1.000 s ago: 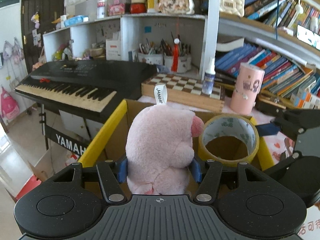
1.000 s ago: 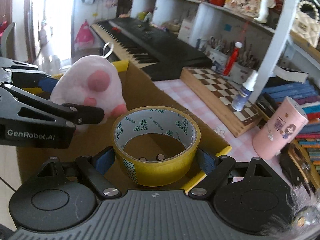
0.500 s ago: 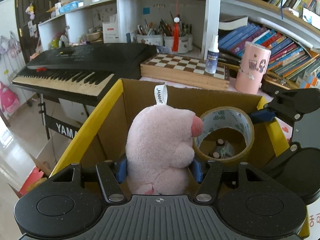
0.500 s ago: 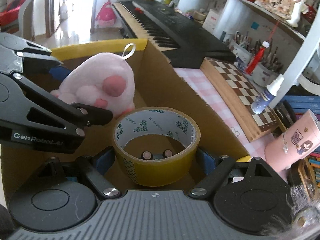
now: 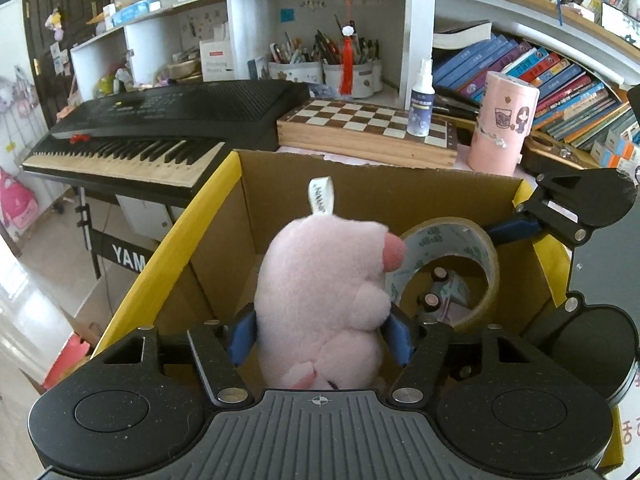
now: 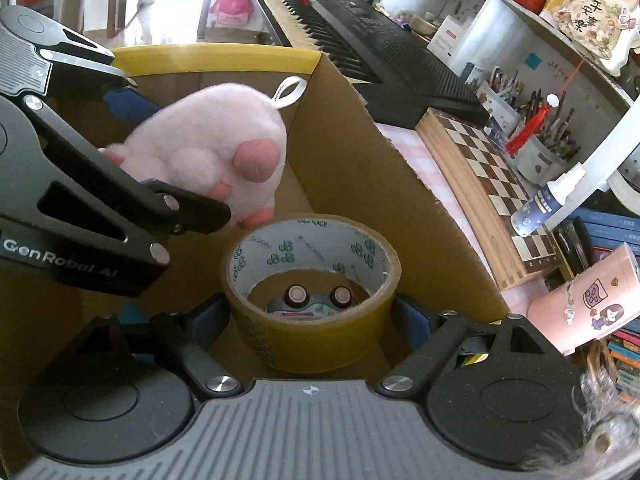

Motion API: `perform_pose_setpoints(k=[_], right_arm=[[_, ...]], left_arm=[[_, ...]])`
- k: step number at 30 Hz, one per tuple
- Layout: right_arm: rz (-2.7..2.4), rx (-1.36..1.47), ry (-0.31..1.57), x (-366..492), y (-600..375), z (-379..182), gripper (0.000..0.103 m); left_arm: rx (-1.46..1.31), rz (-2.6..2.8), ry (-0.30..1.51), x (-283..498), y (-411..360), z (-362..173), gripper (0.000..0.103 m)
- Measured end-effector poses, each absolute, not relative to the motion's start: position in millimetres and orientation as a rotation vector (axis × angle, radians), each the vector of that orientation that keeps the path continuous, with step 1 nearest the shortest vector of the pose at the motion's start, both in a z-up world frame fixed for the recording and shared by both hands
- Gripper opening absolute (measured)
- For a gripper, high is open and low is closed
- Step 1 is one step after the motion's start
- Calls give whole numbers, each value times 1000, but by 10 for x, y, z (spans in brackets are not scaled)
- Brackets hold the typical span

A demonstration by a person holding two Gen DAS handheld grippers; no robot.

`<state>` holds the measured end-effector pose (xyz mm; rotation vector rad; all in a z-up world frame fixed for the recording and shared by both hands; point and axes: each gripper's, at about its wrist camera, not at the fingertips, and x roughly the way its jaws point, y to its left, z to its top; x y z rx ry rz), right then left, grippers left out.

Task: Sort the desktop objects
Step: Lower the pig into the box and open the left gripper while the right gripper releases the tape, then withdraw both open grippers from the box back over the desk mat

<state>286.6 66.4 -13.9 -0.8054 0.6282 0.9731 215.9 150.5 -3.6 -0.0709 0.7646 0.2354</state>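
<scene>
My left gripper (image 5: 320,332) is shut on a pink plush toy (image 5: 324,300) and holds it inside a cardboard box with yellow-taped rims (image 5: 360,184). My right gripper (image 6: 312,316) is shut on a roll of yellowish tape (image 6: 316,336), also held down inside the box (image 6: 360,148). The tape roll (image 5: 476,248) sits just right of the plush in the left wrist view. The plush (image 6: 208,152) shows left of the tape in the right wrist view. Through the roll's hole I see two batteries (image 6: 316,294) lying on the box floor.
A wooden chessboard (image 5: 368,128) with a spray bottle (image 5: 420,100) on it lies behind the box. A pink cylinder (image 5: 502,124) stands at the right. A black keyboard (image 5: 160,124) is at the left. Bookshelves and pen cups fill the back.
Both grippers have moved down into the box with the plush and the tape roll. The box walls now rise around them, and the batteries on the floor show through the roll.
</scene>
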Motion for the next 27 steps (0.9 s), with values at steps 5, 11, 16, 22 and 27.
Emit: perform_pose_setpoints(k=[5, 11, 16, 22, 27], right_arm=[[942, -767, 593, 2844, 622, -39, 88], [885, -683, 546, 2792, 477, 173, 88], [832, -597, 515, 2677, 316, 336, 87], [747, -469, 477, 2478, 78, 508, 87], [666, -340, 474, 2338, -144, 623, 85]], left_arm=[[-43, 227, 712, 2095, 1456, 64, 77], [-27, 228, 662, 1970, 1411, 169, 77], [-36, 233, 624, 1850, 1409, 267, 78], [-54, 248, 568, 1649, 1412, 396, 78], [-62, 246, 537, 1469, 1408, 466, 78]])
